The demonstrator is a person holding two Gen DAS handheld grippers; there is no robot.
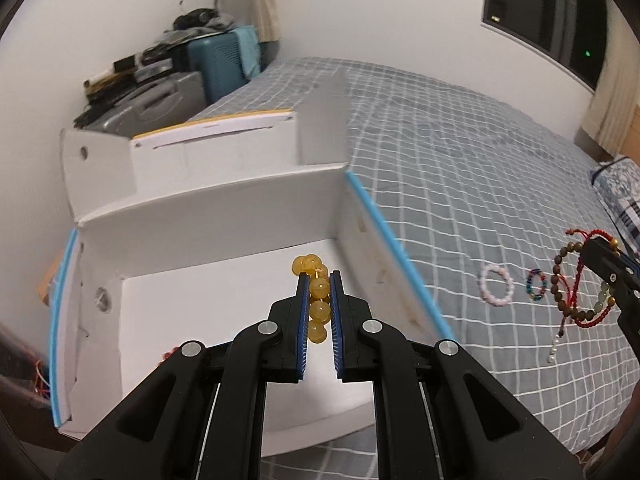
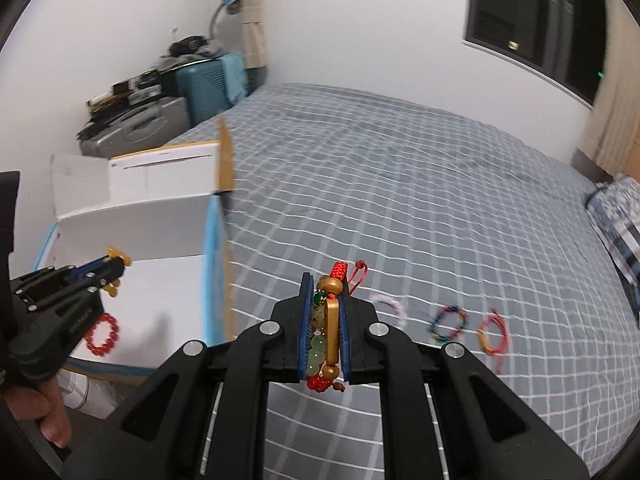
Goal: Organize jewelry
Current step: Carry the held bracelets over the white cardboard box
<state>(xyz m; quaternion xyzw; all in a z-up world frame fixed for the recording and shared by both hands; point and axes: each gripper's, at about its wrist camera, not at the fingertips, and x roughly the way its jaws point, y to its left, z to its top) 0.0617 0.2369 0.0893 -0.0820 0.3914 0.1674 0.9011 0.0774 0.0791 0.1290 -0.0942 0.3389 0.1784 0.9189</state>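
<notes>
In the left wrist view the left gripper (image 1: 319, 316) sits at lower centre, its jaws narrowed on the yellow bead bracelet (image 1: 314, 300), whose strand runs lengthwise along the fingers directly above the white floor of the open box (image 1: 224, 208) — so the release is straight down. Toward the right, the right gripper (image 2: 325, 328) is clamped on a red cord bracelet (image 2: 332, 322) and green beads over the grid bedspread (image 2: 420, 200), the box to its left — the farther hand.
</notes>
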